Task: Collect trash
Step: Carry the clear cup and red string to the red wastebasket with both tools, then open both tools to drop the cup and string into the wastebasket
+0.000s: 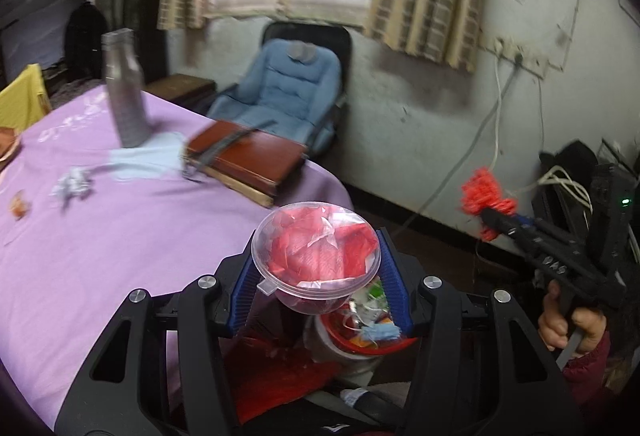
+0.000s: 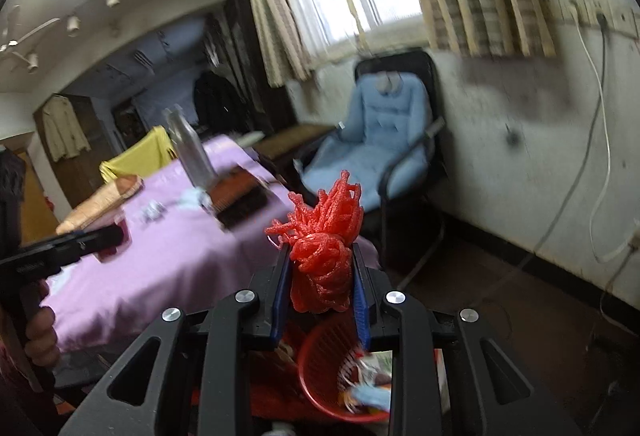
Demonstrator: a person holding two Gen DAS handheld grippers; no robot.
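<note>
My left gripper is shut on a clear plastic cup stuffed with red wrappers, held above a red trash basket that holds several scraps. My right gripper is shut on a bundle of red foam netting, also above the red trash basket. The right gripper with the netting shows at the right of the left wrist view. A crumpled white paper and a small orange scrap lie on the purple-clothed table.
On the table stand a metal bottle, a brown book stack and a light blue cloth. A blue padded chair stands by the wall under the window. Cables hang down the wall at the right.
</note>
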